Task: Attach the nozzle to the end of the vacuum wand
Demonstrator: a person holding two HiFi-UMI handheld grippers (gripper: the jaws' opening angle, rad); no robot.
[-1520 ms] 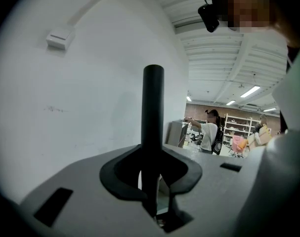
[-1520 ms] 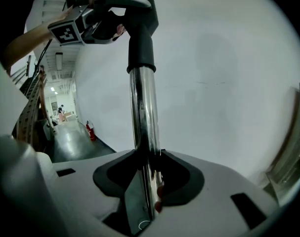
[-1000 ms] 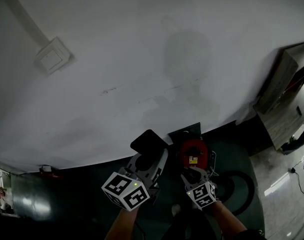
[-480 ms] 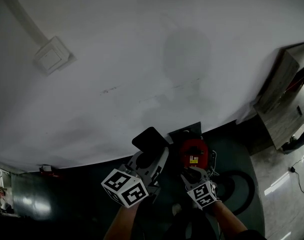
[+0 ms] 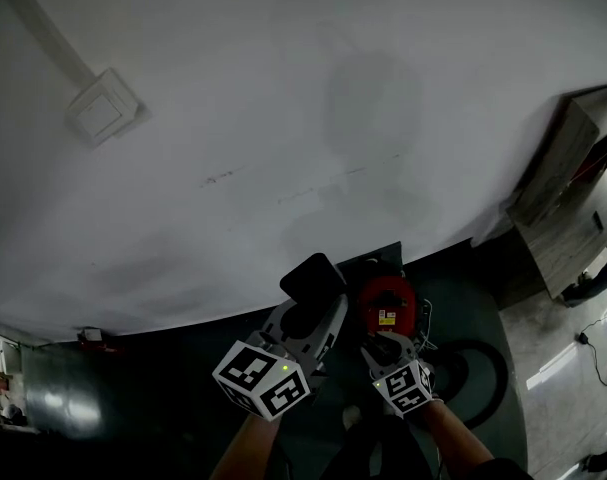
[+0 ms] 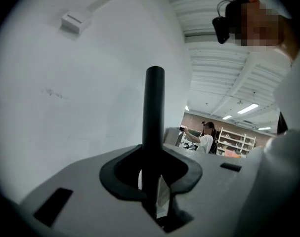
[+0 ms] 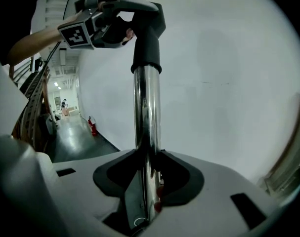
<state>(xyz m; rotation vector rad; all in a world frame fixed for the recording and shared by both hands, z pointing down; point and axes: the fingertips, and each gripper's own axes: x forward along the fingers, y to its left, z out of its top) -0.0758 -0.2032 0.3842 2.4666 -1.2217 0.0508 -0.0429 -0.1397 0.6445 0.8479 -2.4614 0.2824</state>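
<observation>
Head cam: looked steeply down from above onto the white wall (image 5: pixel 283 118) and dark floor (image 5: pixel 163 403). Both grippers sat small at bottom centre, left gripper (image 5: pixel 309 306) beside right gripper (image 5: pixel 385 342).

Left gripper cam: sat low behind its own jaws and faced along them toward wall and ceiling. The black nozzle (image 6: pixel 153 127) stood very near, mid-frame.

Right gripper cam: same low seat, faced along the chrome wand (image 7: pixel 146 147), also very near.

Shared: the wall appeared in all three views. The wall box (image 5: pixel 103 110) appeared in the head and left gripper views. The left gripper appeared upper left in the right gripper view.
</observation>
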